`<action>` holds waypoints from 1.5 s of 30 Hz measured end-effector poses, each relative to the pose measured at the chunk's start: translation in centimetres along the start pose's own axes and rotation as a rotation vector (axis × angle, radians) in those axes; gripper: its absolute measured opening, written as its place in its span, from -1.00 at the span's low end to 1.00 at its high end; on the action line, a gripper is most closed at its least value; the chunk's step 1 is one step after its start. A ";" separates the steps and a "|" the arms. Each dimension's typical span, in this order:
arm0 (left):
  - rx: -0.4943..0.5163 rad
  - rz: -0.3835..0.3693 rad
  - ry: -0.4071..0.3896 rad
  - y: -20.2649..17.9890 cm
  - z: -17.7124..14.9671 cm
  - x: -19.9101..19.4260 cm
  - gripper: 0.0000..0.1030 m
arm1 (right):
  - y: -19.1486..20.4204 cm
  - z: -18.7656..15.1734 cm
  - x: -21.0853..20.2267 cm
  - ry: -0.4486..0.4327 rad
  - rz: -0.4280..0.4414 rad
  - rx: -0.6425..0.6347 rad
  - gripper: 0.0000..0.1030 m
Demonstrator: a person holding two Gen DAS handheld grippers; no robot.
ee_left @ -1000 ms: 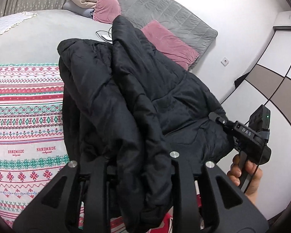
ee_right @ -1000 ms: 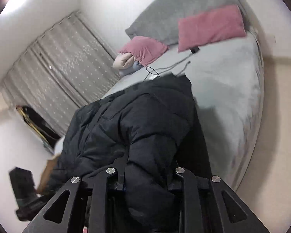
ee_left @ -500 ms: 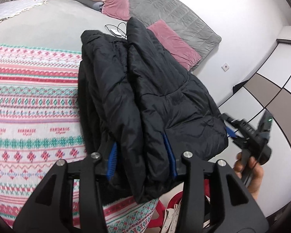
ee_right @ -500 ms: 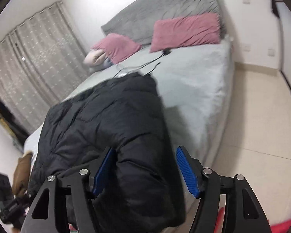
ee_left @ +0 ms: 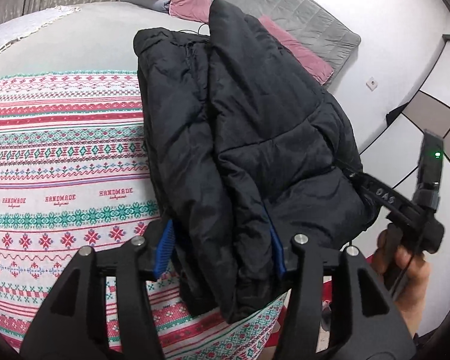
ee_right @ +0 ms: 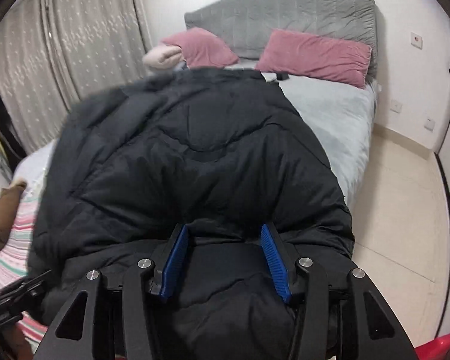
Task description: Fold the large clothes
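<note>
A black puffer jacket point(ee_left: 249, 138) lies folded on the bed, over the patterned blanket point(ee_left: 54, 156) near the bed's foot corner. My left gripper point(ee_left: 220, 246) is open, its blue pads point(ee_left: 164, 250) standing on either side of the jacket's near edge without pinching it. My right gripper point(ee_right: 225, 258) is open too, blue pads point(ee_right: 174, 265) spread over the jacket point(ee_right: 195, 165) at its near edge. The right gripper also shows in the left wrist view point(ee_left: 405, 207), held by a hand at the jacket's right side.
The grey bed point(ee_right: 333, 114) has pink pillows point(ee_right: 312, 57) and a grey headboard point(ee_right: 279, 12) at the far end. A cable point(ee_left: 202, 27) lies behind the jacket. Curtains point(ee_right: 60, 60) hang on the left. Tiled floor point(ee_right: 399, 210) runs along the bed's right side.
Both grippers opened and let go of the jacket, which dropped onto the bed. Both have drawn back slightly toward its near edge.
</note>
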State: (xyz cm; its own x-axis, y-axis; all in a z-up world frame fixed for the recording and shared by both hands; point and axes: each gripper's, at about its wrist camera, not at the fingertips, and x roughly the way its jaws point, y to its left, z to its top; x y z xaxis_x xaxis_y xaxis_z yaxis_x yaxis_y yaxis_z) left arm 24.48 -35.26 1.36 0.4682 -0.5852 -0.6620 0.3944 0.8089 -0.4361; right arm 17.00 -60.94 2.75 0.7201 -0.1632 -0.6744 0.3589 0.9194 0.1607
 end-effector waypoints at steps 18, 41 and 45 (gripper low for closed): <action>0.038 0.133 -0.095 1.5 -5.5 -15.3 0.41 | 7.3 -2.2 -13.9 -0.175 0.003 -0.003 0.21; 0.189 0.255 -0.195 0.5 -11.1 -21.4 0.91 | 10.7 -17.2 -26.2 -0.260 0.006 0.200 0.72; 0.218 0.281 -0.202 0.3 -11.2 -20.9 0.91 | 11.1 -16.7 -26.2 -0.280 -0.044 0.183 0.75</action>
State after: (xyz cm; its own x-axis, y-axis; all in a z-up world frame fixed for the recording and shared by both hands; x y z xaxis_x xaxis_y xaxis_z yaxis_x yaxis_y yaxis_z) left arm 6.01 -22.12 8.23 0.7187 -0.3600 -0.5949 0.3770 0.9206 -0.1017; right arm -7.78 -40.53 10.15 0.8277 -0.3161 -0.4637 0.4752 0.8342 0.2797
